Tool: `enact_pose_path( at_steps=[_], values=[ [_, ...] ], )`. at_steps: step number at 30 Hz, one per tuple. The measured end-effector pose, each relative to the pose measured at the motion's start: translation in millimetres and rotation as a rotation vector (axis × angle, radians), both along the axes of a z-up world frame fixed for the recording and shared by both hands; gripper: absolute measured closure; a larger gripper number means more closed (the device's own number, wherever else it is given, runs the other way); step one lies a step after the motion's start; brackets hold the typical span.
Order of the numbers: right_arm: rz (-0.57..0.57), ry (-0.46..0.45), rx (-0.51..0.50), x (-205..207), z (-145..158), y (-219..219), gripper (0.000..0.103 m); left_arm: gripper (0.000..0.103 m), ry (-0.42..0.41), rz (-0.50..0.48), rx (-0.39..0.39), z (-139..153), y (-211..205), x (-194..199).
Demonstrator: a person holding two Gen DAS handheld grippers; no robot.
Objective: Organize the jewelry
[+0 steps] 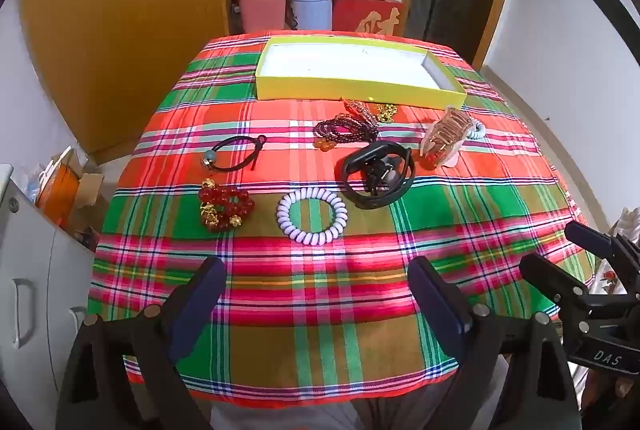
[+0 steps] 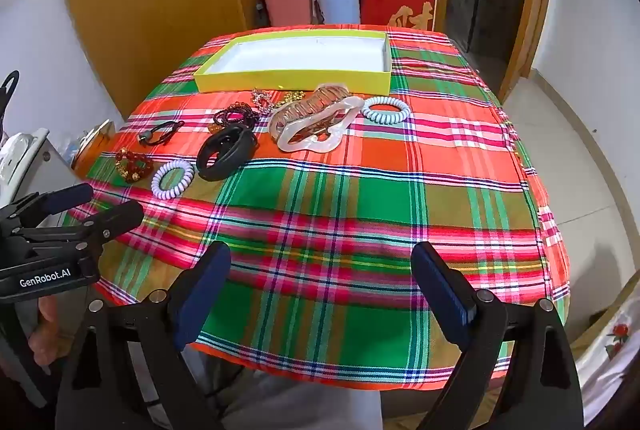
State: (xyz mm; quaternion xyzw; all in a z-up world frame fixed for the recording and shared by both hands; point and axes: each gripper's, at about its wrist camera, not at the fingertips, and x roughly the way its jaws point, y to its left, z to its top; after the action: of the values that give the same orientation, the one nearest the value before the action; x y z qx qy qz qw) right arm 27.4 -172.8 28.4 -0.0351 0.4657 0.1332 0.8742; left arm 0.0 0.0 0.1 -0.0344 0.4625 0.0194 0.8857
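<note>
I held my left gripper (image 1: 316, 294) and my right gripper (image 2: 320, 278) above the near edge of the plaid-covered surface (image 2: 360, 210), both sets of jaws spread wide and holding nothing. The jewelry lay scattered beyond them: a lilac coil band (image 1: 312, 216), red bead bracelet (image 1: 226, 208), black wristband (image 1: 378, 174) and hair claw (image 2: 312, 124), all lying outside the yellow box (image 1: 352, 92) at the far side.

Jewelry pieces (image 1: 312, 216) lie on the table (image 1: 320, 310) before the box (image 1: 360, 88).
</note>
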Motion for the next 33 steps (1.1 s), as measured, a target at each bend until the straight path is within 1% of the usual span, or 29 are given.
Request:
enact_pose_path(
  at_steps=[7, 15, 33],
  values=[
    [0.002, 0.01, 0.0, 0, 4, 0, 0.011, 0.01, 0.004, 0.0, 0.002, 1, -2, 1],
    [0.008, 0.006, -0.002, 3, 0, 0, 0.011, 0.01, 0.0, -0.002, -0.002, 5, -3, 1],
    [0.003, -0.003, -0.015, 0, 8, 4, 0.011, 0.01, 0.009, 0.005, -0.025, -2, 5, -2]
  ],
)
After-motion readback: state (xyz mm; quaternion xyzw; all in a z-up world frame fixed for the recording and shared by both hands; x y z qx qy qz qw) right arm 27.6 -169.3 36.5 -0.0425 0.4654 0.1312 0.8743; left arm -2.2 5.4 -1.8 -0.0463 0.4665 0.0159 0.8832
